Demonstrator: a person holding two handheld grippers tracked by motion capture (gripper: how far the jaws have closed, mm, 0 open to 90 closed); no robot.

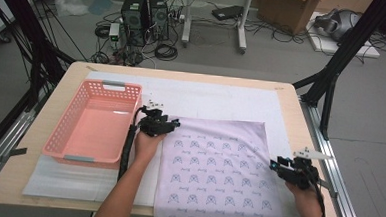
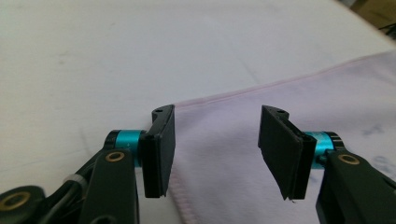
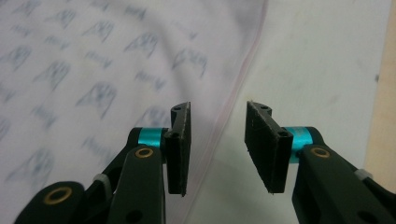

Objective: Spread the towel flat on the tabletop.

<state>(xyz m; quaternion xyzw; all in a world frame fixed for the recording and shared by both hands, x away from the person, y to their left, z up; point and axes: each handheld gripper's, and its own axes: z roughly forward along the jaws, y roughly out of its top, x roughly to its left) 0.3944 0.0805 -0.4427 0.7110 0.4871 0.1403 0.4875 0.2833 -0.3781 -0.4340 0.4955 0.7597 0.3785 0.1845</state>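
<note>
Both hand-held grippers poised at the edges of a patterned cloth

The cloth lies flat on the counter's white mat, at 3 o'clock from the pink basket. The left hand-held gripper sits at the cloth's far-left corner, jaws apart with the pink hem between them, unpinched. The right hand-held gripper hovers at the right hem, jaws apart astride it; the cloth lies at its 9 o'clock, and the left looks closer to a grip
</note>
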